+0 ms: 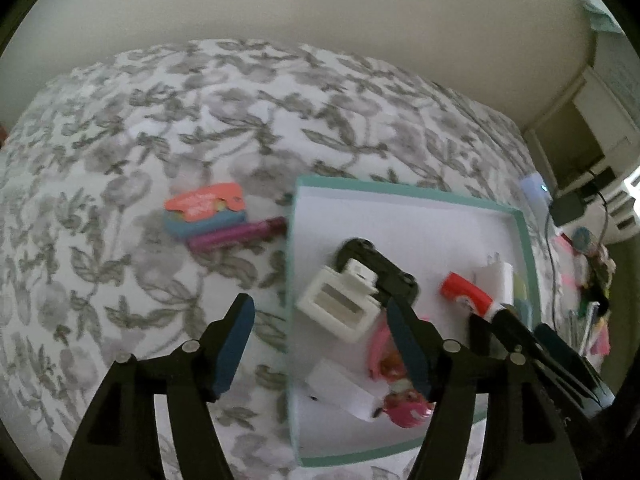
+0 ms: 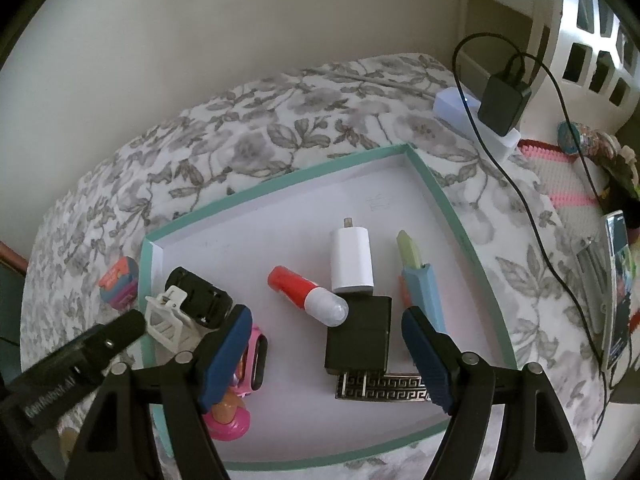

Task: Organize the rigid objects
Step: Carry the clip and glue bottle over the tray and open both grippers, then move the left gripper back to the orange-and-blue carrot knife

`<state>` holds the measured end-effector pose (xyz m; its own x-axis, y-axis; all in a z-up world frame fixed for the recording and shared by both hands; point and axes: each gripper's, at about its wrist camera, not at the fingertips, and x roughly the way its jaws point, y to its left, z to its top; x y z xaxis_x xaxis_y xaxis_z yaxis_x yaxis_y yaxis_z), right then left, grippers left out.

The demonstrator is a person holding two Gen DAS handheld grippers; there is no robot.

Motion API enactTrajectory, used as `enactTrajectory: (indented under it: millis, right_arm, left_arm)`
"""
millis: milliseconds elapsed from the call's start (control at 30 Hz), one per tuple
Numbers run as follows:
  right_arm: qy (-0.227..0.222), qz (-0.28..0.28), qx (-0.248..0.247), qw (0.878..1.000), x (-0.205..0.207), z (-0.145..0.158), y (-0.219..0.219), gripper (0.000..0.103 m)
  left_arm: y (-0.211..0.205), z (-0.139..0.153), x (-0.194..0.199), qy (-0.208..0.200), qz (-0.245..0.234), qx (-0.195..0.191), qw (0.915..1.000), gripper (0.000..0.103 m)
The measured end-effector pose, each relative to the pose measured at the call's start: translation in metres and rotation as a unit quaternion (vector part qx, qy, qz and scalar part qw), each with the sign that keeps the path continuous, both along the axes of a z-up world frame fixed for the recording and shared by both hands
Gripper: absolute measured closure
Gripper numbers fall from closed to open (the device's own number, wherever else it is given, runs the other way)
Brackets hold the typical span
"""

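A bedspread of white cloth printed with grey leaves (image 1: 168, 128) covers the surface, meeting a plain cream wall (image 1: 320, 8) at the far side. On it lies a shallow teal-rimmed white cardboard tray (image 2: 424, 172) holding a white plastic hair claw (image 1: 340, 304), a black square charger (image 2: 360, 336) and a red-capped white tube (image 2: 304, 294). The left gripper (image 1: 320, 344) and the right gripper (image 2: 328, 356) both stand apart, gripping nothing.

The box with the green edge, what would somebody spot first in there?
Probably the red-and-white tube lying in the middle of the teal-rimmed box, next to a white charger and a black charger. A pink toy sits in the box's near left corner. Outside it, on the flowery bedspread, lie an orange-and-blue packet and a purple pen.
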<state>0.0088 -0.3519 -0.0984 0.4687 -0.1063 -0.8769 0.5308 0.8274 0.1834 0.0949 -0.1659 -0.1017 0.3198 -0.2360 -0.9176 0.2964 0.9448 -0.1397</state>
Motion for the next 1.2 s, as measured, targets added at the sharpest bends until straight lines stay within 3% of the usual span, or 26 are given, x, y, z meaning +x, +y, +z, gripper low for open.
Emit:
enactTrajectory:
  millis: [100,267,633,700,900,1067,1200]
  right_arm:
    - [-0.007,0.007,-0.009,1.000,0.001,0.002,0.002,0.014]
    - [-0.021,0.012,-0.020,0.999,0.001,0.005,0.004,0.000]
    - [-0.059,0.011,-0.020,0.998,-0.002,0.012,0.001,0.000]
    - [-0.069,0.012,-0.017,0.997,-0.002,0.014,0.001,0.000]
    - [-0.106,0.021,-0.012,0.994,-0.001,0.020,0.005,0.000]
    - [-0.106,0.034,-0.004,0.994,0.004,0.020,0.012,0.000]
    - [-0.098,0.049,-0.014,0.994,0.009,0.020,0.021,0.000]
  left_arm:
    - [0.009,0.001,0.004,-0.009,0.025,0.012,0.9996,0.016]
    - [0.021,0.000,0.009,-0.013,0.048,0.025,0.9984,0.014]
    - [0.034,0.009,0.013,-0.050,0.069,0.027,0.9960,0.012]
    - [0.036,0.011,0.013,-0.056,0.071,0.029,0.9954,0.002]
    - [0.046,0.019,0.016,-0.083,0.082,0.019,0.9930,0.001]
    - [0.059,0.032,0.015,-0.158,0.088,0.045,0.9824,0.001]
    - [0.074,0.037,0.020,-0.173,0.106,0.034,0.9785,0.001]
